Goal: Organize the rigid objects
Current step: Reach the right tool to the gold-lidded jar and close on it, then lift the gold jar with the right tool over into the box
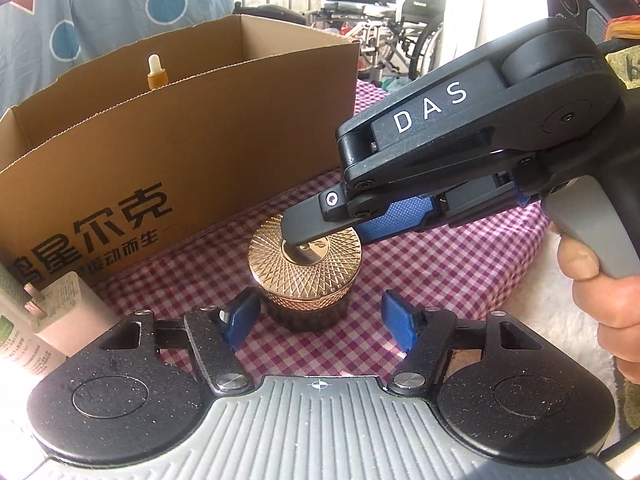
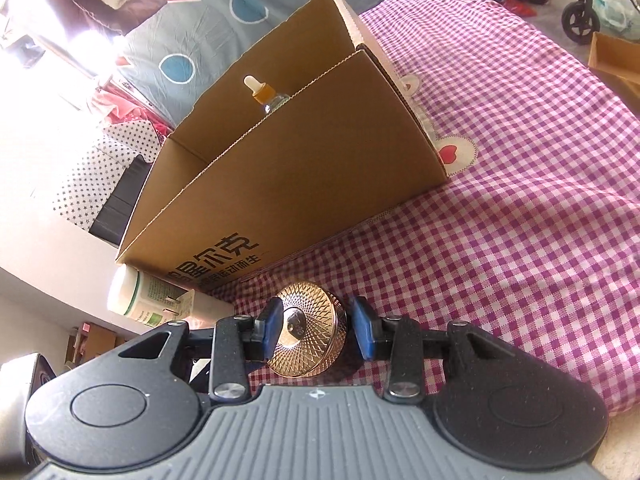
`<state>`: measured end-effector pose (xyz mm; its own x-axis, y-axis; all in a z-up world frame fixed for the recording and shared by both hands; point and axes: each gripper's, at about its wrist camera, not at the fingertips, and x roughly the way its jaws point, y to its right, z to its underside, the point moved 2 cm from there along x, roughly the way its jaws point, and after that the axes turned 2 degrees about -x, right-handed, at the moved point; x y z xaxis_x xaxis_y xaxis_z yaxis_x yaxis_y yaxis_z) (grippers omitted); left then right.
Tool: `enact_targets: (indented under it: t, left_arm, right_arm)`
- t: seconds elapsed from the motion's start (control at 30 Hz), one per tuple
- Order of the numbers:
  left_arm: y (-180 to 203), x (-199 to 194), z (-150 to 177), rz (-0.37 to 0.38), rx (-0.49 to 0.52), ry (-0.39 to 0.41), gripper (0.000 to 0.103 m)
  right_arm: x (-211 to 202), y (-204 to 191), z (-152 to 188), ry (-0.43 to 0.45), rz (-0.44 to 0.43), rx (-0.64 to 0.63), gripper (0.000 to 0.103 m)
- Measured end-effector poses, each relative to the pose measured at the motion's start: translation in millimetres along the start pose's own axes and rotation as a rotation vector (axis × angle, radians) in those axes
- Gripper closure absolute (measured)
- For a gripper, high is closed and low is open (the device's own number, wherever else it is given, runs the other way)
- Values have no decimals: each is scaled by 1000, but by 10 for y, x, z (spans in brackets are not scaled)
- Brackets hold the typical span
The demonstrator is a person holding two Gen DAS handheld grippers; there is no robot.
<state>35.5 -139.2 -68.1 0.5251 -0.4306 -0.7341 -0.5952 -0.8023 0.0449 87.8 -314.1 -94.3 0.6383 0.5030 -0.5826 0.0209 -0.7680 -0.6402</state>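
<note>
The jar (image 1: 306, 276) stands on the bed (image 1: 440, 272), at 5 o'clock from the box (image 1: 200, 152). The right hand-held gripper (image 2: 316, 330) straddles its gold lid, pads seemingly not pressing; the left hand-held gripper (image 1: 316, 316) is released. A shallow pinch could lift only the lid, or slip.

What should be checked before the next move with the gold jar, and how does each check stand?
1. Right gripper has a finger on either side of the gold jar's lid: ok.
2. Both pads press on the lid: cannot tell; a thin gap seems to show at one pad.
3. Left gripper is open and holds nothing: ok.
4. Cardboard box stands upright with its top open: ok.
5. Free room in the box beside the dropper bottle: cannot tell; the box floor is hidden.
</note>
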Motion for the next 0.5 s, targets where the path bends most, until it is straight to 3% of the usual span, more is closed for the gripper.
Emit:
enact_targets:
  t: [0.5]
  left_arm:
    - [-9,213,-209,-77,24,-18,46]
  right_arm:
    - [-12,32,67,-7,3,-33,61]
